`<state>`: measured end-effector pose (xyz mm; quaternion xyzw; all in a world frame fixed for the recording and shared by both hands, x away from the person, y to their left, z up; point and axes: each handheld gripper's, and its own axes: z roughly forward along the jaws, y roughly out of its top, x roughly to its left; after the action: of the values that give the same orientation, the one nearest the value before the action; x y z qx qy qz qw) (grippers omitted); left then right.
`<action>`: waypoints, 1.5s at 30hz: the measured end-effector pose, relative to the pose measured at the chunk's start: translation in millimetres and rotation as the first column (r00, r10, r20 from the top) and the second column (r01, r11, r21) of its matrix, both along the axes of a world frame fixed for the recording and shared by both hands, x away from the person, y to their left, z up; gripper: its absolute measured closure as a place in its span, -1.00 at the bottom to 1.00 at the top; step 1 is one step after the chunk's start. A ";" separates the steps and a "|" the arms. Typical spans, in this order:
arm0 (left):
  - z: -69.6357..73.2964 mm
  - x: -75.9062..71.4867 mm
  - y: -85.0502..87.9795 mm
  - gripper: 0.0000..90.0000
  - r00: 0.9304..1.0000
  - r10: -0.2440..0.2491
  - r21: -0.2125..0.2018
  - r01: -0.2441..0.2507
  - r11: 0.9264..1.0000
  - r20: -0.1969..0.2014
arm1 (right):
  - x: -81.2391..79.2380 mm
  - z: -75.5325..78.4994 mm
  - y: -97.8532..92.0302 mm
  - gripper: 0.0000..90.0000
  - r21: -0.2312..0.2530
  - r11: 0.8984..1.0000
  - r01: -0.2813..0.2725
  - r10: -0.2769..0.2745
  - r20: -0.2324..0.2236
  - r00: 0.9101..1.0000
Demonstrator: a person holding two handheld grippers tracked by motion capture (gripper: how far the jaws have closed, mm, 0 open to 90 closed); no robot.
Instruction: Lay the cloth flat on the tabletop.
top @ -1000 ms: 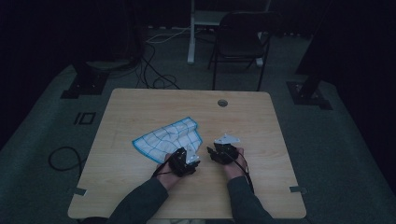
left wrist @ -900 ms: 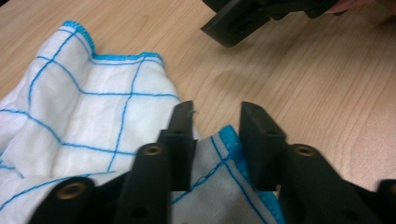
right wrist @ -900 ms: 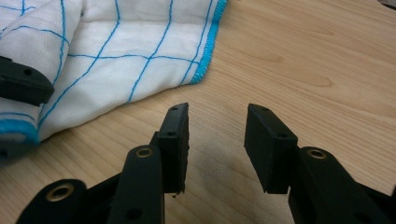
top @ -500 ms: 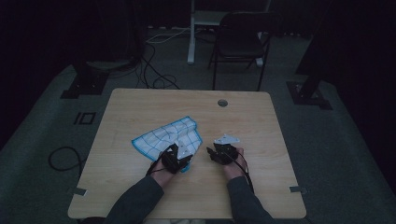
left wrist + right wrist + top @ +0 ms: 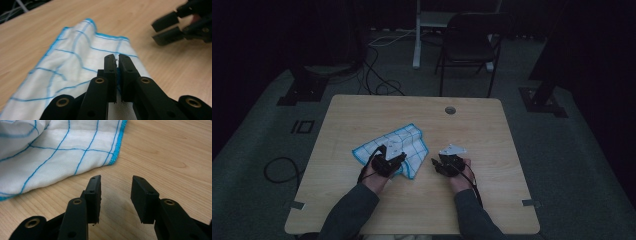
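Forearms come in from the near edge of the table (image 5: 492,125), sleeves angled toward the middle. Left gripper (image 5: 116,58) sits on the near corner of the white cloth with blue grid lines (image 5: 393,146); its jaws have just been closing and now pinch a fold of it. Right gripper (image 5: 116,185) rests just beside the cloth's right edge, jaws apart over bare wood. Cloth lies rumpled mid-table, long axis running from near-left to far-right.

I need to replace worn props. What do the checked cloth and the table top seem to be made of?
Cloth: thin woven fabric, probably cotton, matte white with blue lines and a stitched blue hem; it folds softly. Table top: pale wood or wood-look laminate, smooth, with visible grain; which one is unclear.
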<state>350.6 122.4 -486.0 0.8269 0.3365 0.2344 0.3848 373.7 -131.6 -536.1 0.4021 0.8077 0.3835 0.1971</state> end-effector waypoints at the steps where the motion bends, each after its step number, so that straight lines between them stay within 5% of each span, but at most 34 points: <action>1: 2.2 0.6 3.0 0.91 1.000 0.010 -0.002 -0.010 1.000 0.004 | 0.1 0.0 0.4 0.34 -0.001 1.000 -0.001 0.001 0.000 1.000; 12: 20.8 13.8 31.9 0.92 0.995 0.097 -0.059 -0.095 0.994 0.029 | 0.4 0.3 4.3 0.34 -0.001 1.000 -0.009 0.009 0.001 1.000; 18: 20.9 31.6 62.9 0.92 0.978 0.209 -0.133 -0.209 0.969 -0.014 | 0.8 -0.2 6.5 0.34 0.001 1.000 -0.016 0.016 0.002 1.000; 27: 3.6 44.3 80.8 0.92 0.959 0.276 -0.121 -0.283 0.952 -0.072 | 0.5 0.2 15.4 0.35 0.006 0.999 -0.035 0.035 0.002 0.999; 33: -5.9 47.7 85.5 0.92 0.952 0.291 -0.116 -0.301 0.946 -0.096 | -1.2 3.4 28.0 0.38 0.011 0.997 -0.076 0.076 0.013 0.997; 45: -6.4 46.2 85.9 0.92 0.953 0.289 -0.115 -0.299 0.947 -0.094 | -6.1 6.8 56.2 0.37 0.021 0.986 -0.164 0.163 0.026 0.986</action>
<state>396.8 208.3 -492.4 0.7494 0.4846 0.2356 0.3847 367.6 -75.4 -529.3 0.3321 0.8310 0.4126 0.1701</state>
